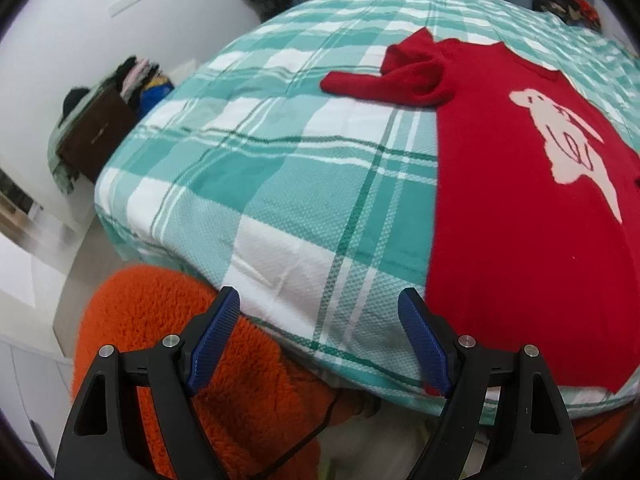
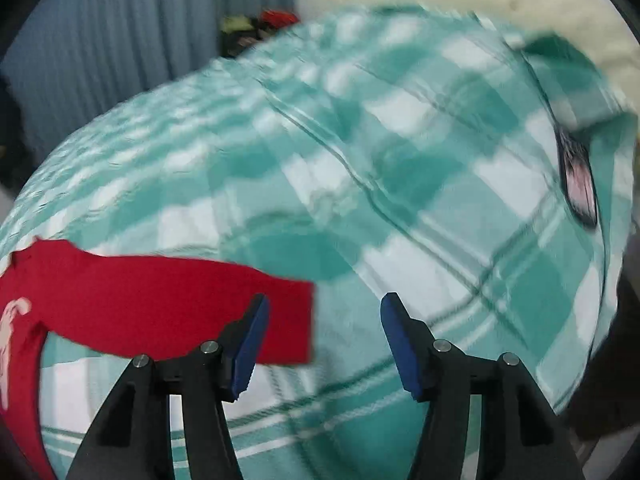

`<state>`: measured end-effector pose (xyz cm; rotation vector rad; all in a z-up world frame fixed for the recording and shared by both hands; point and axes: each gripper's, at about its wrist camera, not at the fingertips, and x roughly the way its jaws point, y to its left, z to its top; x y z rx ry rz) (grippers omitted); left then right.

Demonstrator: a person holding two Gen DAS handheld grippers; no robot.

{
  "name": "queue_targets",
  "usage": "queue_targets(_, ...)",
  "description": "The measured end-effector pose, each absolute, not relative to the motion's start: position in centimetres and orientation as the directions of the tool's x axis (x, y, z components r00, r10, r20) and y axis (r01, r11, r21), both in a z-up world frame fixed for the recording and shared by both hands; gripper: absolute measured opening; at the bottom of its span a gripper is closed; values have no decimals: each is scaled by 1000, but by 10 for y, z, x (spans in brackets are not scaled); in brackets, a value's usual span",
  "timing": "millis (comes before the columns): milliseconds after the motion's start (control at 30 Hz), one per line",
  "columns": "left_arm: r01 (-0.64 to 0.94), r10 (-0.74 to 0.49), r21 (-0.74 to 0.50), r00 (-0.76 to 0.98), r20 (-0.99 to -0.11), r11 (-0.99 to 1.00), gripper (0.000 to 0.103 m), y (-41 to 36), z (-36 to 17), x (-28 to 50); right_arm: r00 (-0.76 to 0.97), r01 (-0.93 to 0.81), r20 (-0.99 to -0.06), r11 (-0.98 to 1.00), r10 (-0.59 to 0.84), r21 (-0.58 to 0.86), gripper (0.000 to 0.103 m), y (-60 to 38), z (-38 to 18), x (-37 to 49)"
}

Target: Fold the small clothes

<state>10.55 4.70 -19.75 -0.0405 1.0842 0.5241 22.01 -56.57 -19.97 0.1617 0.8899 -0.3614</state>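
Right now my left gripper [image 1: 319, 312] has its jaws spread wide and empty over the near edge of the teal-and-white plaid bedspread [image 1: 280, 168]. Just right of its right-hand jaw lies the red knit sweater with a white animal motif [image 1: 520, 220], flat, its hem at the bed's edge; one sleeve is folded well ahead of the jaws. Bare plaid runs ahead and left. Below the left-hand jaw I see orange fleece fabric [image 1: 168, 320]. My right gripper [image 2: 325, 306] is also open, holding nothing; the sweater's outstretched sleeve [image 2: 180, 304] ends behind its left-hand jaw, with open bedspread ahead, though that view is blurred.
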Motion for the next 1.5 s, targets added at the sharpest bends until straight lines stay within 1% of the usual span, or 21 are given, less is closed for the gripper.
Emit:
queue_targets(100, -387, 396, 250, 363, -844, 888, 83, 37, -198, 110, 617, 250, -783, 963, -81, 97, 58, -545, -199, 232)
queue_targets(167, -372, 400, 259, 376, -836, 891, 83, 31, -197, 109, 618, 197, -786, 963, 25, 185, 57, -534, -211, 241)
queue_targets(267, -360, 396, 258, 394, -829, 897, 84, 26, -194, 106, 544, 249, -837, 940, 62, 232, 56, -536, -246, 248)
queue_targets(300, -358, 396, 258, 394, -829, 897, 84, 26, -194, 104, 506, 303, -862, 928, 37, 218, 47, -544, -260, 245)
queue_targets(367, -359, 396, 257, 398, -828, 897, 84, 27, -193, 101, 515, 357, -857, 909, 2, 216, 33, -559, -266, 231)
queue_targets(400, -358, 398, 259, 401, -825, 897, 85, 27, -192, 100, 522, 390, -852, 895, -23, 215, 33, -566, -264, 221)
queue_targets(433, -357, 401, 262, 404, -822, 897, 85, 26, -192, 100, 530, 425, -847, 878, -43, 222, 34, -572, -258, 213)
queue_targets(467, -348, 402, 268, 408, -819, 898, 85, 24, -192, 101, 538, 453, -840, 865, -73, 215, 43, -573, -249, 205)
queue_targets(500, -338, 400, 271, 413, -818, 901, 85, 21, -192, 102, 550, 479, -822, 862, -148, 166, 51, -571, -236, 195)
queue_targets(533, -323, 395, 272, 419, -817, 906, 85, 17, -192, 105, 577, 482, -794, 864, -191, 142, 53, -566, -224, 187)
queue_targets(567, -303, 383, 270, 429, -818, 914, 85, 12, -191, 108, 602, 470, -773, 872, -201, 139, 53, -559, -213, 182)
queue_targets(633, -256, 347, 253, 453, -821, 933, 85, -2, -190, 117, 659, 393, -735, 907, -162, 153, 53, -534, -192, 170)
queue_targets(800, -158, 274, 224, 506, -818, 962, 85, -36, -187, 143, 720, 128, -693, 975, 35, 183, 59, -443, -175, 147)
queue_targets(900, -107, 236, 212, 536, -811, 971, 89, -56, -187, 158, 689, -65, -703, 982, 173, 178, 59, -375, -182, 134)
queue_targets(1000, -75, 215, 208, 530, -820, 975, 89, -69, -197, 168, 631, -246, -728, 959, 267, 138, 59, -322, -195, 127)
queue_targets(1100, -73, 187, 173, 493, -850, 982, 89, -69, -213, 172, 595, -387, -747, 920, 298, 58, 59, -286, -207, 118)
queue_targets(1133, -80, 177, 159, 483, -858, 984, 90, -66, -218, 171, 587, -406, -752, 913, 300, 47, 59, -281, -210, 117)
queue_targets(1200, -97, 169, 139, 483, -859, 985, 96, -63, -221, 167, 568, -431, -767, 902, 299, 33, 59, -277, -219, 116)
queue_targets(1233, -108, 166, 130, 488, -857, 986, 97, -60, -221, 165, 564, -434, -771, 900, 296, 27, 59, -275, -221, 113)
queue_targets(1333, -121, 154, 109, 487, -860, 987, 100, -56, -223, 161, 549, -443, -773, 895, 317, 52, 59, -274, -224, 115)
queue_targets(1500, -126, 174, 128, 492, -853, 984, 101, -59, -226, 161, 510, -458, -798, 887, 321, 64, 59, -269, -231, 113)
